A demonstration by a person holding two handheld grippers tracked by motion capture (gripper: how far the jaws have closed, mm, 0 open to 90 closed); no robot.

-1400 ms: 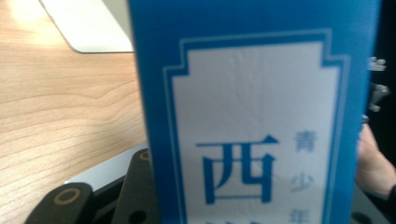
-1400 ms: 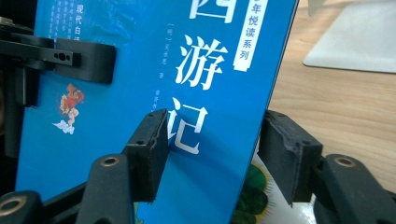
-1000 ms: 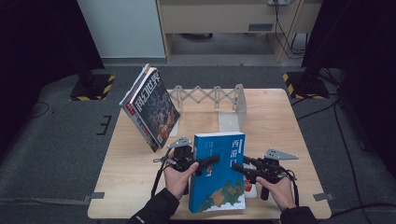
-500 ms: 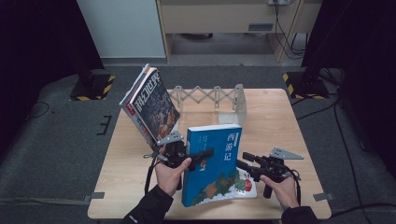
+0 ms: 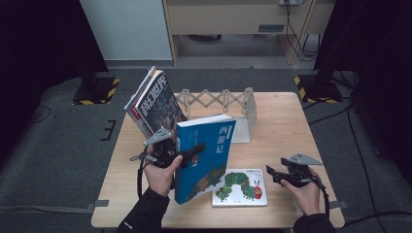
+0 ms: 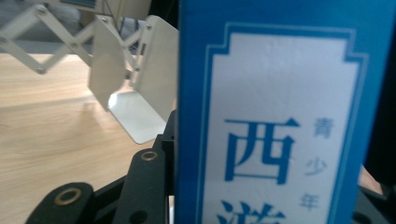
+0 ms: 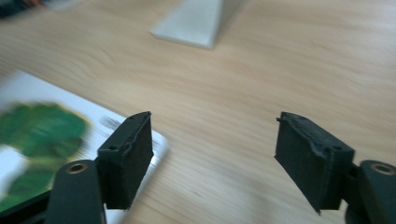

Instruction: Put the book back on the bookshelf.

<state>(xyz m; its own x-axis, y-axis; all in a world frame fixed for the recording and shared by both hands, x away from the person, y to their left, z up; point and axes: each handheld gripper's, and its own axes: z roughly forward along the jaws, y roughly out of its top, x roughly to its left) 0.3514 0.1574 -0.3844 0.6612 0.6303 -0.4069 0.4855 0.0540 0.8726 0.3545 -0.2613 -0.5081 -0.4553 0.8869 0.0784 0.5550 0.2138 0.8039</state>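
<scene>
Blue book: pinched by the spine-side edge in the left gripper, upright and tilted, lifted off the table near its centre. Not yet in the accordion book rack at twelve o'clock. Reads 西游记 on the cover, with smaller 青少年 beside it in the left gripper view.

Right gripper: low at four o'clock, jaws just opening, spread now with nothing between them.

Caterpillar picture book: flat at six o'clock, just right of the blue book's lower corner; title too small to read.

Magazine: leaning at the rack's left end, ten o'clock, cover reading 科幻世界.

Judged about a third done: one volume racked, one in transit, one left to pick up.
</scene>
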